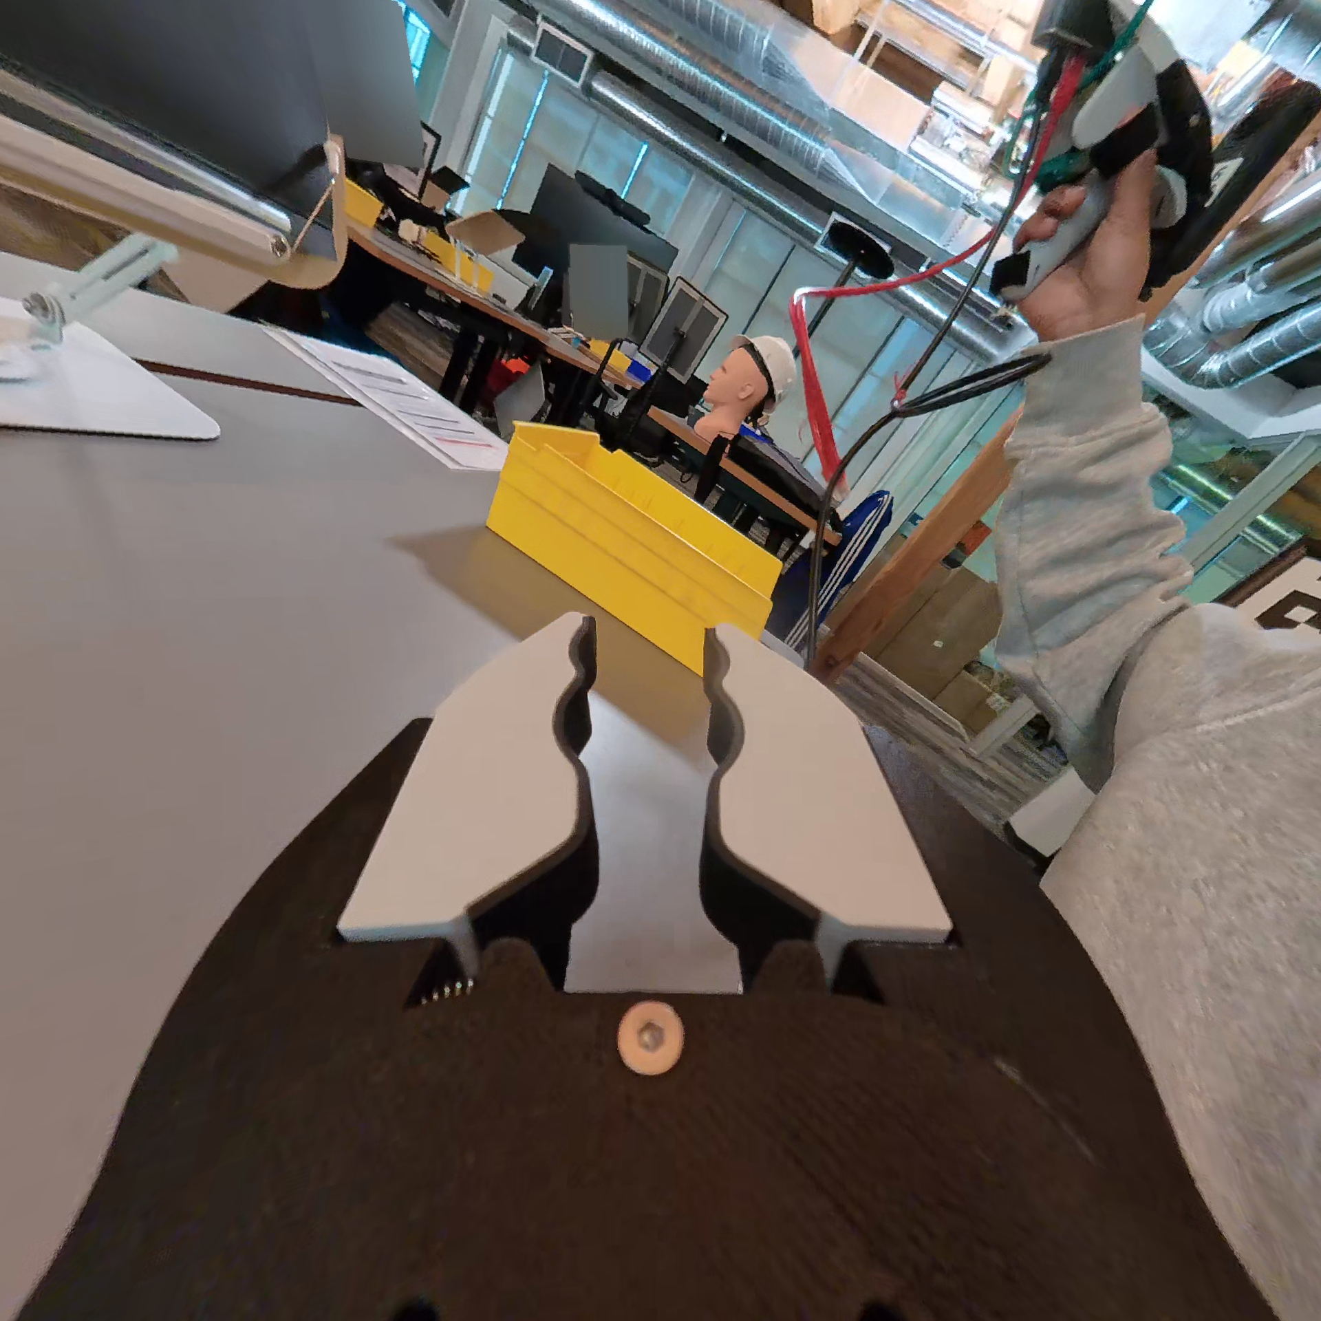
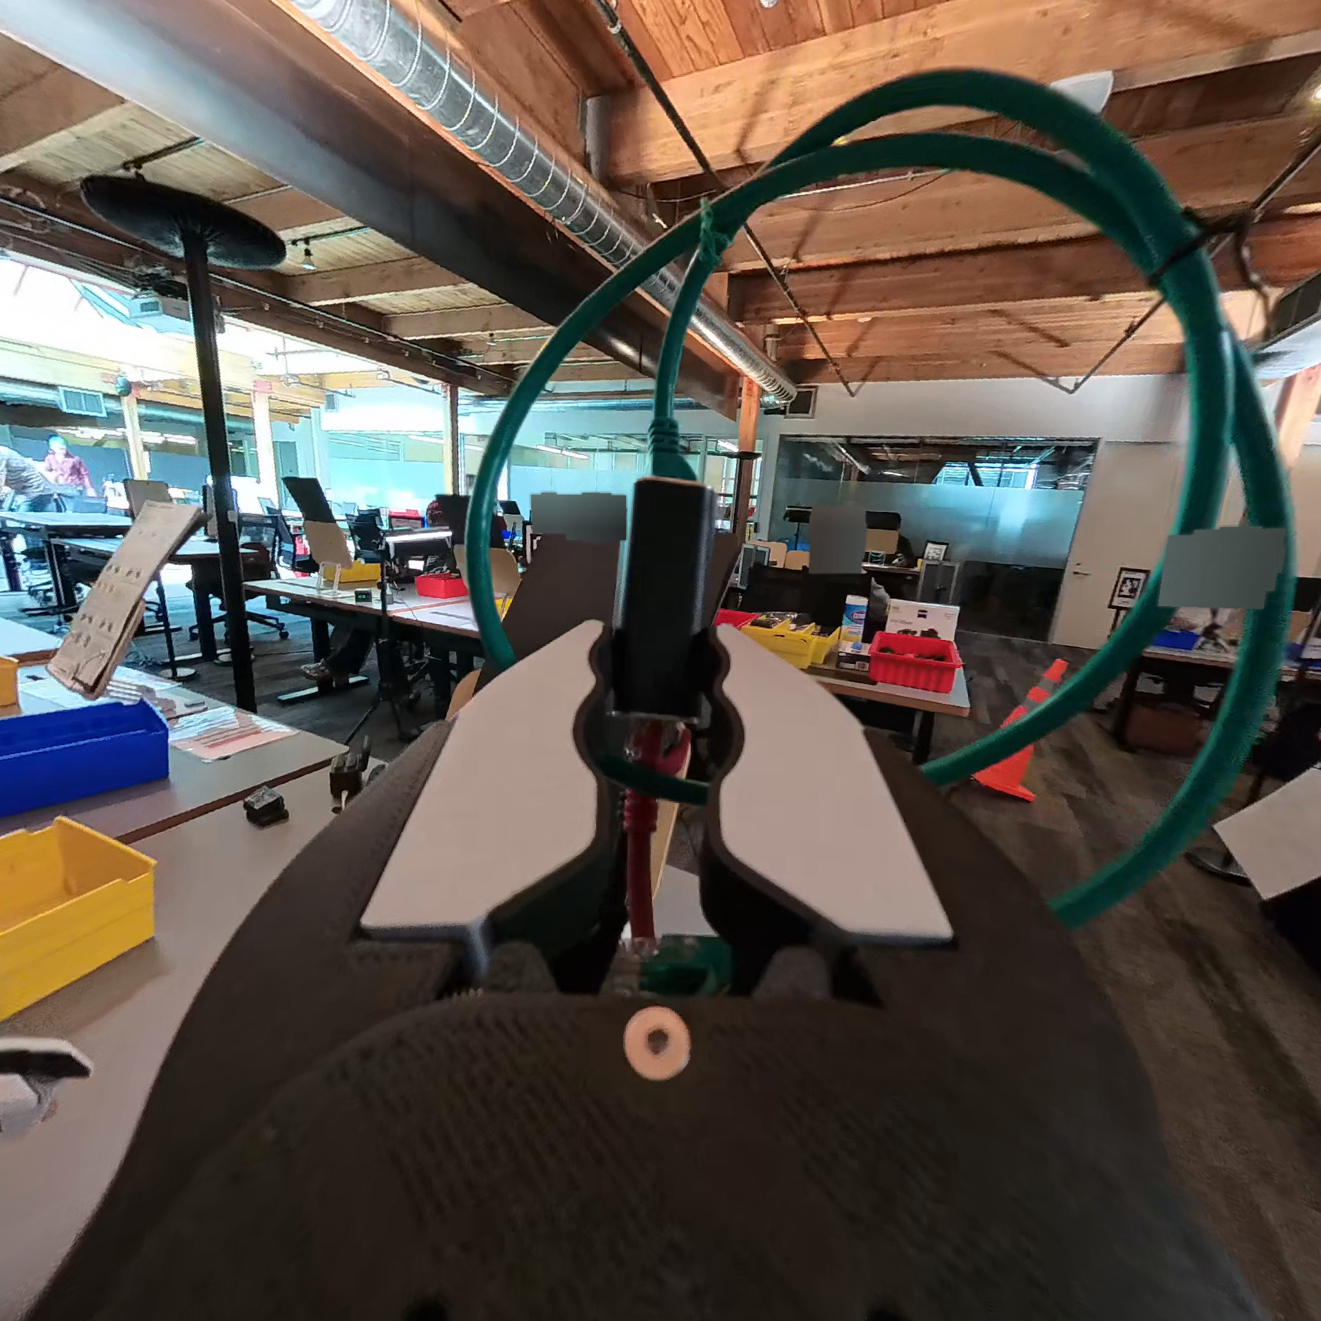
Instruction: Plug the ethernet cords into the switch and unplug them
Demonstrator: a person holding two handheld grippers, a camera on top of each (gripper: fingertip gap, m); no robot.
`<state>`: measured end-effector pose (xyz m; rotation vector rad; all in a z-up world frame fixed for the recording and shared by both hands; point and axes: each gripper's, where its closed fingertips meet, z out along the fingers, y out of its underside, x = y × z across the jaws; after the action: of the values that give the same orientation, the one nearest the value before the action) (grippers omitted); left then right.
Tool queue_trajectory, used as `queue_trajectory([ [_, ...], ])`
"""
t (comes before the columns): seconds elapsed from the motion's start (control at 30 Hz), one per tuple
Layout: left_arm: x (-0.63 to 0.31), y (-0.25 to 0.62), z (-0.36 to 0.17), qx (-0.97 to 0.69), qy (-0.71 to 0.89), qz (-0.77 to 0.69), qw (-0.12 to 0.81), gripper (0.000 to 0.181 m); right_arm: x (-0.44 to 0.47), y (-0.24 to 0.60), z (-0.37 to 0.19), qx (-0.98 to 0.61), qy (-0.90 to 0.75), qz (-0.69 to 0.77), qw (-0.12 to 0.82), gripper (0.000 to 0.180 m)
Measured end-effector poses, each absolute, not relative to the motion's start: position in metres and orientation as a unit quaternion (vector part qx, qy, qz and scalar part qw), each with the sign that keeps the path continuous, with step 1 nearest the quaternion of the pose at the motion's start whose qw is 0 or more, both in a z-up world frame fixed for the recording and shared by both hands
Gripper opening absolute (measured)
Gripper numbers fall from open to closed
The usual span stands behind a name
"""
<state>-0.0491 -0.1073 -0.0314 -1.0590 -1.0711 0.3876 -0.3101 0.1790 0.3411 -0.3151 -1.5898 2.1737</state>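
The grey table (image 1: 214, 607) fills the left wrist view, carrying a yellow bin (image 1: 629, 543) near its far edge and a printed sheet (image 1: 400, 393) beyond it. The left gripper (image 1: 649, 657) hangs low over the table with its jaws apart and nothing between them.

The right gripper (image 2: 656, 665) is raised well above the table, in a hand (image 1: 1079, 271) with a grey sleeve. Its jaws are clamped on the black switch (image 2: 665, 593), which stands upright between them. A green cord (image 2: 1208, 400) loops wide around the switch and enters its top end; a red cord (image 2: 643, 851) is plugged into its lower end, running back between the fingers.

Both cords look seated, so the step in hand is probably unplugging. To do it well, bring the switch down toward the left gripper, hold it firm, pinch one plug at its boot so the latch tab is pressed, then pull straight along the port; tugging the cord itself would strain it.

Writing shows on the sheet and on distant boxes, none worth relating
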Motion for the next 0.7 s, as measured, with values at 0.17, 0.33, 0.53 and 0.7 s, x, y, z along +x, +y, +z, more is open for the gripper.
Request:
queue_trajectory([
  [0.17, -0.05, -0.106, -0.039, -0.475, -0.488, 0.157, 0.715, 0.028, -0.291, 0.186, 0.354, -0.103, -0.56, 0.803, 0.176, 0.024],
  [0.33, -0.048, -0.102, -0.042, -0.469, -0.488, 0.15, 0.72, 0.028, -0.251, 0.177, 0.335, -0.077, -0.572, 0.8, 0.164, 0.024],
  [0.53, -0.047, -0.095, -0.043, -0.475, -0.484, 0.141, 0.722, 0.028, -0.199, 0.177, 0.321, -0.055, -0.582, 0.798, 0.148, 0.024],
  [0.7, -0.045, -0.092, -0.04, -0.478, -0.479, 0.141, 0.723, 0.028, -0.169, 0.192, 0.312, -0.061, -0.577, 0.807, 0.111, 0.024],
])
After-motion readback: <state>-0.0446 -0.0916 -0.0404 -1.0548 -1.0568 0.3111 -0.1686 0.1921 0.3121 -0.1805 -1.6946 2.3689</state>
